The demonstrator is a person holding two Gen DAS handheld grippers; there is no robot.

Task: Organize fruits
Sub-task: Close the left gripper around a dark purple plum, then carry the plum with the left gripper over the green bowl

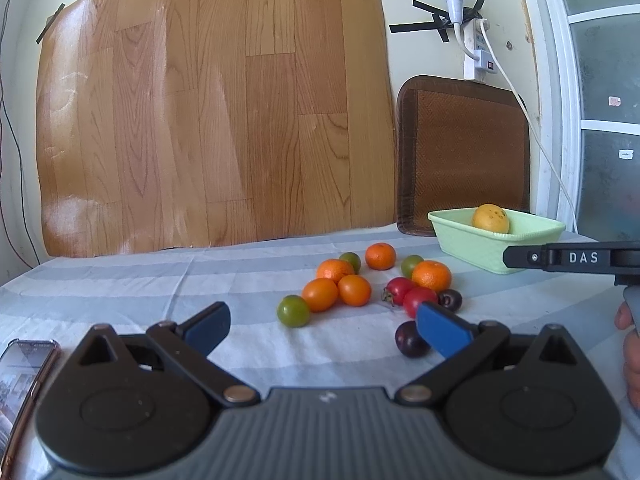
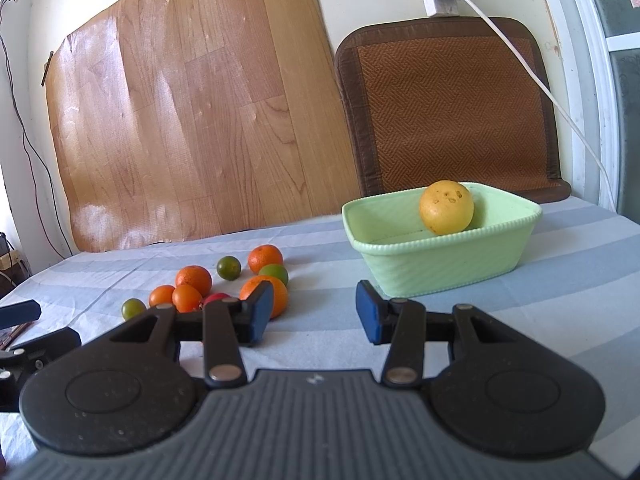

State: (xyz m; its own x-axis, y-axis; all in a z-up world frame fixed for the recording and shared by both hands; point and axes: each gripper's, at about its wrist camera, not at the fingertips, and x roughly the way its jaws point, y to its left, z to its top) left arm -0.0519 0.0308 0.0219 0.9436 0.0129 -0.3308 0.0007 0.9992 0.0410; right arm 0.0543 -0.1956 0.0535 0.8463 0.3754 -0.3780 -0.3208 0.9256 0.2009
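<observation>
Right claw [image 2: 313, 314]: jaws partly apart, nothing between the blue pads, held low over the striped table [image 2: 560, 280]. It points at the gap between the fruit pile and the green basket [image 2: 440, 268], touching neither.

Left claw [image 1: 322, 326]: jaws wide apart and empty, held above the cloth just short of the pile. Its right pad overlaps a dark plum [image 1: 410, 340] in view; contact cannot be confirmed.

Fruit, loose on the table left of the basket: tangerines [image 1: 380, 256], green round fruits [image 1: 293, 311], red tomatoes [image 1: 416, 300], and a second plum [image 1: 450, 299]. Several touch one another.

Handling, as judged: all pieces are light, round and prone to roll. Tomatoes and plums look smooth-skinned and soft, so a firm pinch may bruise or split them. Tangerines should tolerate more pressure. Grip each across its widest part, pads on opposite sides, taking outlying pieces first so neighbours are not nudged.

Container: the basket holds one yellow fruit [image 2: 446, 208] resting against its far wall; ample room remains.
</observation>
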